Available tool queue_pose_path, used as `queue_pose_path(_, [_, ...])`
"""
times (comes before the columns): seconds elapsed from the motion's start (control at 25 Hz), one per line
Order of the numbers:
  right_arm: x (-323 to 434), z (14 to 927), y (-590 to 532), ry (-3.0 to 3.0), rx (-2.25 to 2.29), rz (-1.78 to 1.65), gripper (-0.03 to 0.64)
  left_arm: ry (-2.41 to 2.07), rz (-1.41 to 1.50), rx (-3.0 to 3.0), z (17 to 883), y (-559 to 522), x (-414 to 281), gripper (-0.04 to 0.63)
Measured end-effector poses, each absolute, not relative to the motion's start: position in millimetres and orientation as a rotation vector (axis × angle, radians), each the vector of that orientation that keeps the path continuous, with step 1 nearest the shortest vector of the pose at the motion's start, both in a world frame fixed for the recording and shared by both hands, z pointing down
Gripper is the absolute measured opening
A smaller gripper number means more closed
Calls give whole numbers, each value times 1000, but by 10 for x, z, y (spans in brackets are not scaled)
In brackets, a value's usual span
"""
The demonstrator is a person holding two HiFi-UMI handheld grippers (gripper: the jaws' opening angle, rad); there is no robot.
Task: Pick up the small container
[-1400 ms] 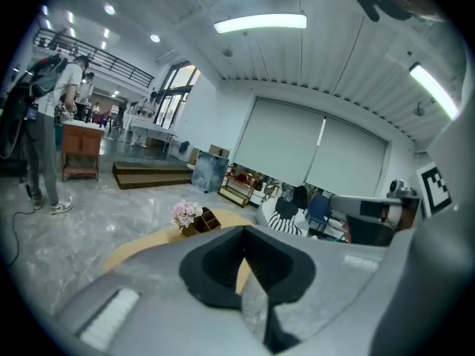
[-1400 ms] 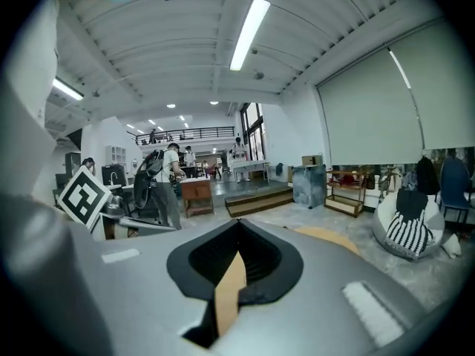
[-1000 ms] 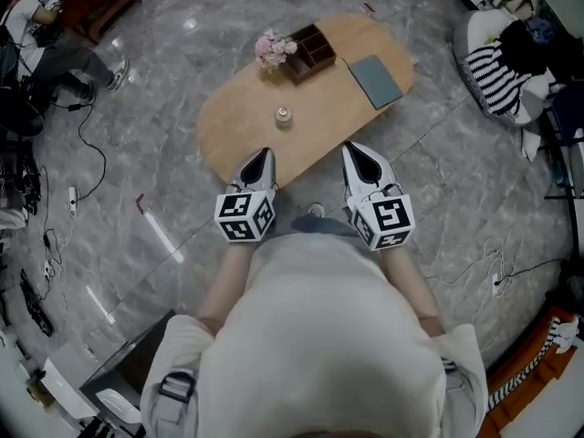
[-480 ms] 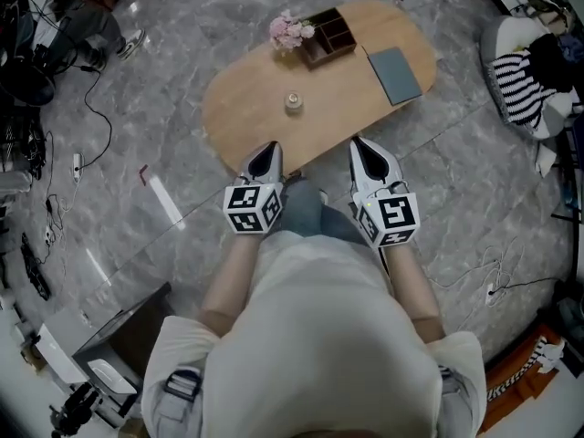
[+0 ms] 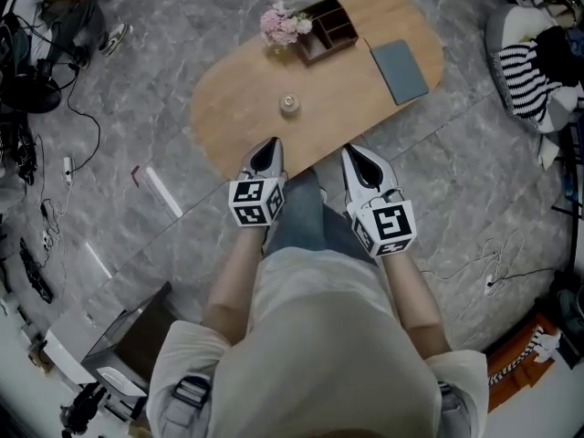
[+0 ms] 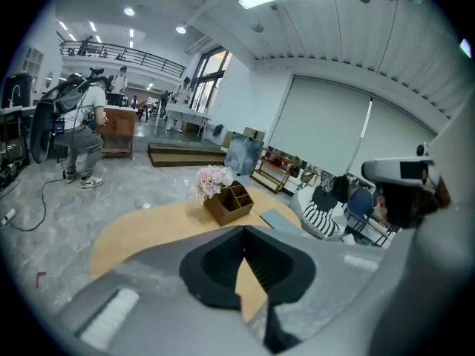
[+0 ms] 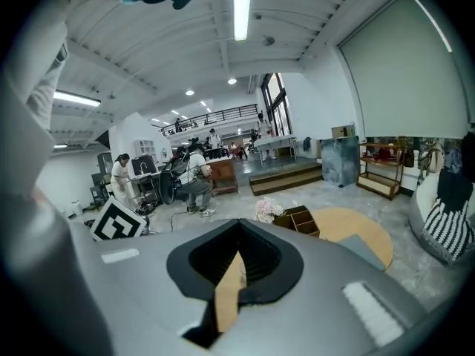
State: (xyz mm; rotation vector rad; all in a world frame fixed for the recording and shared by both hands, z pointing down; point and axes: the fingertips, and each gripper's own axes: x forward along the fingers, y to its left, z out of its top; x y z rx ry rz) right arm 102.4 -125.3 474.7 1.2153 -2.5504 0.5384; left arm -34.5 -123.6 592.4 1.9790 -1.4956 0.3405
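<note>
The small container [image 5: 289, 104], a pale round pot, stands near the middle of the oval wooden table [image 5: 233, 108] in the head view. My left gripper [image 5: 265, 151] and right gripper [image 5: 361, 156] hover side by side over the table's near edge, well short of the container. Both point toward the table with their jaws together and nothing in them. In the left gripper view the left gripper [image 6: 245, 232] shows the tabletop [image 6: 141, 228] beyond its tips. The right gripper [image 7: 239, 225] looks the same in its own view.
At the table's far end are pink flowers [image 5: 281, 24], a wooden organizer box [image 5: 330, 27] and a grey-blue notebook [image 5: 399, 69]. A striped cushion [image 5: 525, 71] lies at right. Cables [image 5: 50, 162] trail over the marble floor at left. A dark box [image 5: 137, 345] sits lower left.
The person has stepped forward, so both grippers now reach over the table's near edge. The jaws have stayed together throughout.
</note>
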Motion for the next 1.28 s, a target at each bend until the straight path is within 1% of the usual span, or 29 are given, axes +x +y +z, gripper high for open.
queue_pose_path(0.32, [824,5153,-1615,-2514,1178,607,-2,-1422,425,1998,6627,-1626,-345,2])
queue_pose_path(0.44, [781,5337,-1746,-2495,1177,638,-2,-1395,441,1992,6911,-1715,-366,17])
queue_pose_path(0.48, [769,5407,-1785,-2488,1179,650,-2,-1384,451,1992,7008,-1742,-377,32])
queue_pose_path(0.64, [730,5707,-1892,-2462,1172,701,-2,-1354,510,2019,7388,-1872,-379,178])
queue_pose_path(0.76, [731,5908,-1916,-2444,1166,743,-2,-1331,556,2038,7698,-1951,-351,264])
queue_pose_path(0.8, [734,5967,-1920,-2439,1165,760,-2,-1320,574,2042,7797,-1965,-338,282])
queue_pose_path(1.0, [764,6213,-1982,-2402,1173,827,-2,-1300,629,2123,8098,-2141,-255,356])
queue_pose_path(1.28, [743,6539,-2068,-2384,1177,915,-2,-1299,670,2192,8385,-2415,-166,371])
